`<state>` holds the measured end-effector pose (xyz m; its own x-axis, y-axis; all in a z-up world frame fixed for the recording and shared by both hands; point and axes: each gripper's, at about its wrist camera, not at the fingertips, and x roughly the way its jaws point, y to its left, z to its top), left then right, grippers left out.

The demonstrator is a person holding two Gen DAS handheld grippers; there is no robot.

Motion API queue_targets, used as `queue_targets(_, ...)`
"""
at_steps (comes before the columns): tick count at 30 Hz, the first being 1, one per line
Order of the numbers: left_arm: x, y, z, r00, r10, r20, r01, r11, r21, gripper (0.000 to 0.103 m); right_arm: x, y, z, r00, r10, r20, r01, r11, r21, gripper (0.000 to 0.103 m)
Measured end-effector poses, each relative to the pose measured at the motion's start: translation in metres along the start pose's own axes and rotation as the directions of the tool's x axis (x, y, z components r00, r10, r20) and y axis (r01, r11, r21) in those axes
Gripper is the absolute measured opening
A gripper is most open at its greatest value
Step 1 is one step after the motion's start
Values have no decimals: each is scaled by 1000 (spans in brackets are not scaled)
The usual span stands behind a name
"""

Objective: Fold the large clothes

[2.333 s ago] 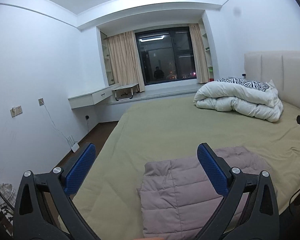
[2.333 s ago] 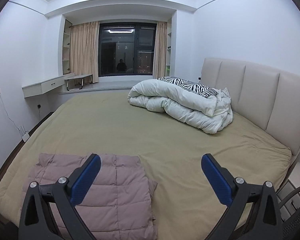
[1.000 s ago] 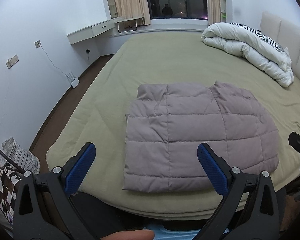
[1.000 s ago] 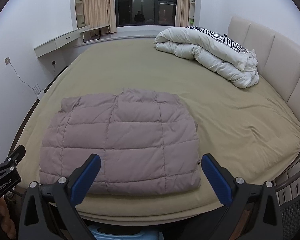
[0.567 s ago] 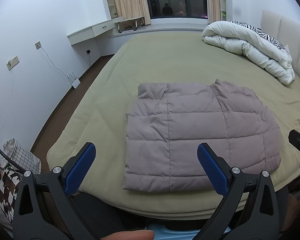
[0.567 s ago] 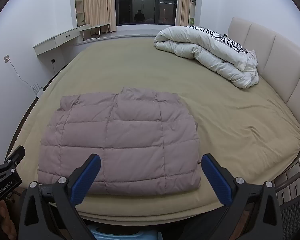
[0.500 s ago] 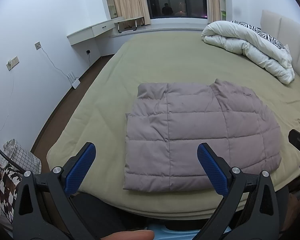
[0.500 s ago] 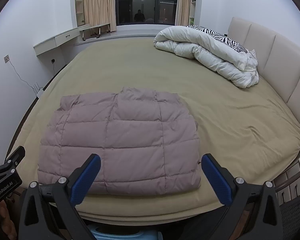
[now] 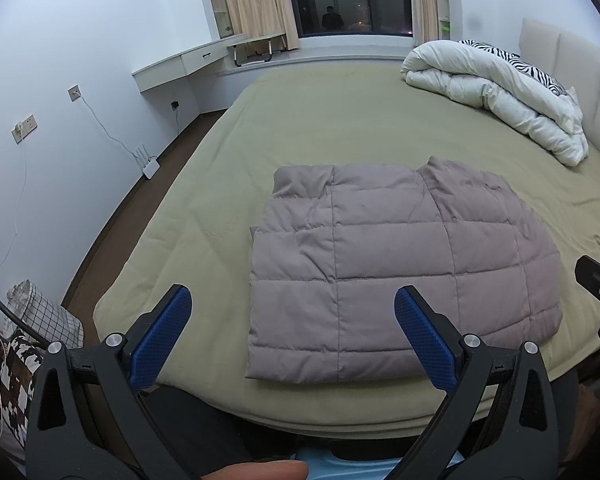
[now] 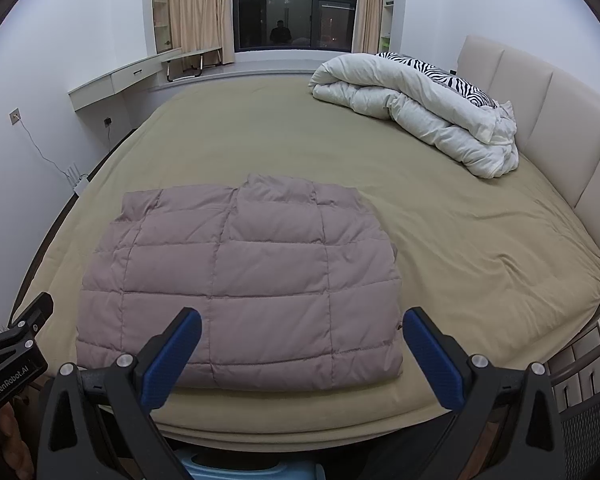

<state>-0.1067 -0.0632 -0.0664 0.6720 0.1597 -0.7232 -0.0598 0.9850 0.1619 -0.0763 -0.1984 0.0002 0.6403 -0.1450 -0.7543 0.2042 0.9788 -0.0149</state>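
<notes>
Left wrist view: the left hand-held gripper point(image 9: 292, 336) is spread wide with nothing between its blue textured pads, hovering off the near edge of the bed with the olive-tan sheet point(image 9: 340, 128). The mauve quilted puffer jacket point(image 9: 400, 268) lies flat near that edge, already squared into a rectangle, sleeves apparently tucked under. My guess is we're between folds, and the next move means pinching one edge with both grippers and carrying it across. The right gripper's black body peeks in at the right.

Right wrist view: the right hand-held gripper point(image 10: 300, 360) is also fully open and empty, above the jacket's near hem. The fabric looks puffy and slick, stitched into box baffles, so it'll probably spring back unless pressed. A rolled white duvet point(image 10: 412, 112) sits well apart by the padded beige headboard point(image 10: 540, 112).
</notes>
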Motion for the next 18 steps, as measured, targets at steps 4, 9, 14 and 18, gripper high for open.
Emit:
queue_targets(4,0,0,0,1000,0,2,0,1000,-1,103,-1,1,0,1000,1,0,-1,1000,1,103)
queue_targets(9,1,1,0,1000,-1,1,1,1000,1,103,0,1,-1,1000,3,-1,-3,1000,1,103)
queue_targets(14,2,3,-1,1000,-5,1,5,1000,4,103,2,0,0,1000,6,-3,-6,1000,-3,103)
queue_targets(18,2,4,-1,1000,-5,2,5,1000,5,103,2,1,0,1000,6,-2,-6,1000,-3,103)
